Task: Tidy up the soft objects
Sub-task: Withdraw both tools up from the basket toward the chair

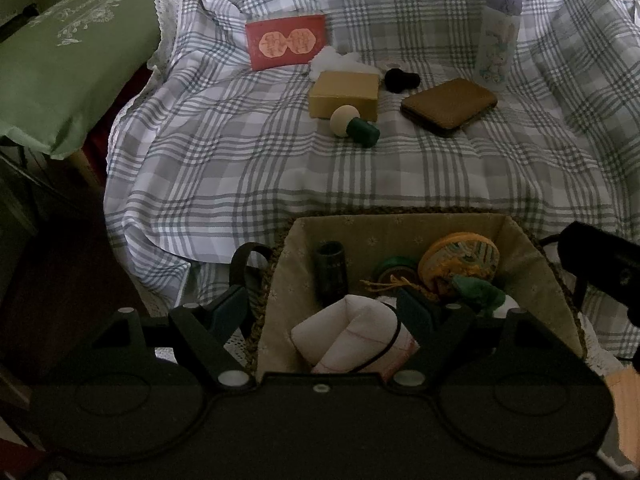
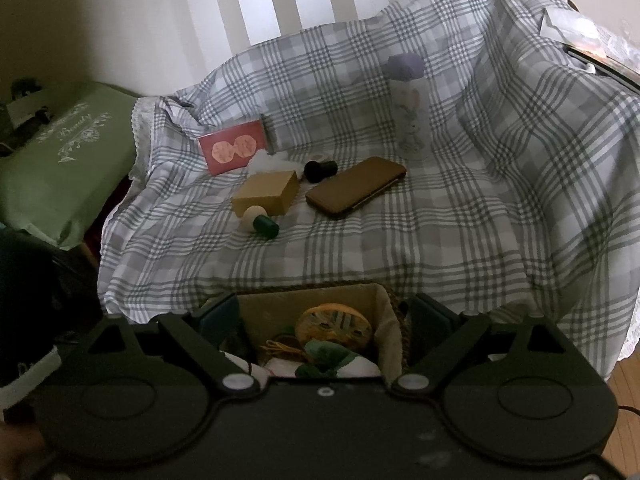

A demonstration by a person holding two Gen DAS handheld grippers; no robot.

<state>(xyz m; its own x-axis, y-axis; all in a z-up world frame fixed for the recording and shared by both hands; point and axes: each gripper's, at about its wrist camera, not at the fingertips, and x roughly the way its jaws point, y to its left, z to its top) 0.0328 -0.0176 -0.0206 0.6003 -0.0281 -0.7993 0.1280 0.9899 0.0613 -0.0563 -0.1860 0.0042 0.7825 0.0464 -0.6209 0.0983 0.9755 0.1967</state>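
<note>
While both grippers hover jaws apart, left gripper (image 1: pixel 320 312) and right gripper (image 2: pixel 324 316) straddle the lined basket (image 1: pixel 400 224) collecting soft items; hard boxes remain beyond it.

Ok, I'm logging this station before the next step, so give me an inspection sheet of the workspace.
Surface: plaid cloth draped over a seat, wrinkled.
Job's things: lined basket at the front edge, holding a pale pouch, round knit piece, green plush, dark tube.
Clutter: red box, tan box, mushroom toy, brown case, bottle, black knob.
Grippers: left gripper and right gripper both open, over the basket.
Cables: nothing seen.
Surroundings: green cushion at left.
</note>
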